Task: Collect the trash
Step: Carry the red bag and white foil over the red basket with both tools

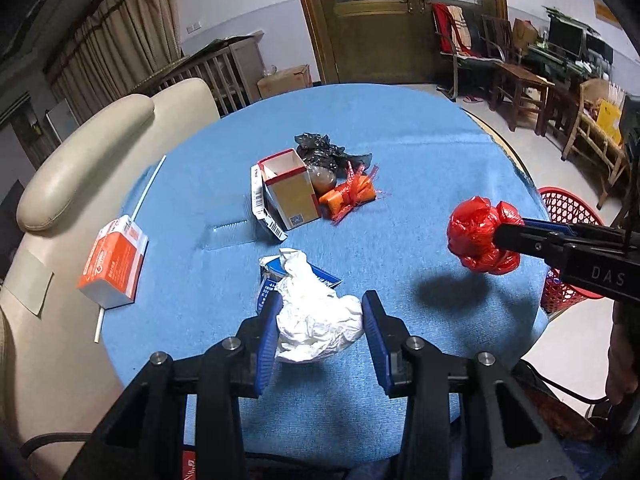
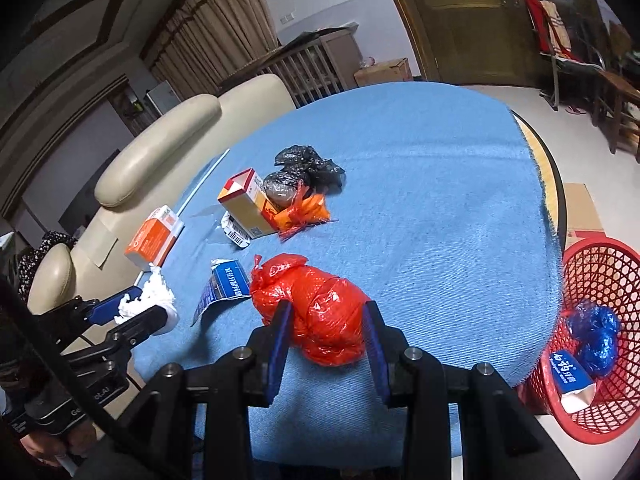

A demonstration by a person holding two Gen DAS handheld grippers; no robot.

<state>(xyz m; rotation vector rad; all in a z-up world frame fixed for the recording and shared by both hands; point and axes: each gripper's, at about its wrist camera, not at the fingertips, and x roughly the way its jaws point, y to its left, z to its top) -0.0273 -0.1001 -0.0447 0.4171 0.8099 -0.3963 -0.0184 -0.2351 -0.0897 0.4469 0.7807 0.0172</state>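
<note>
I see a round bench [image 1: 420, 128] under a blue cloth, with a cream sofa [image 1: 80, 168] beside it and a wooden door behind.

My left gripper [image 1: 320, 316] has its fingers [image 1: 269, 328] closed around a crumpled white tissue [image 1: 316, 320], and the tissue sits between the blue pads. My right gripper [image 2: 326, 332] has its fingers [image 2: 278, 340] pressed on a red plastic bag [image 2: 320, 312] tied into a bundle; in the left view this bag [image 1: 482, 236] hangs above the cloth with a shadow under it.

The red basket [image 2: 612, 264] stands on the floor, to the right of my right fingers and below the bench edge. Inside it I see a crumpled blue bag [image 2: 594, 332] and a blue-and-white carton [image 2: 572, 384].

Ahead of my left fingers stands an open brown carton [image 1: 290, 192] with a red rim; I cannot see anything inside it. Just beside it lie a black bag [image 1: 324, 152] and an orange wrapped packet [image 1: 352, 196]. A flattened blue package [image 1: 272, 276] lies touching the tissue. Far to the left of my left fingers lies an orange box [image 1: 114, 264] on a white straw [image 1: 98, 324].
</note>
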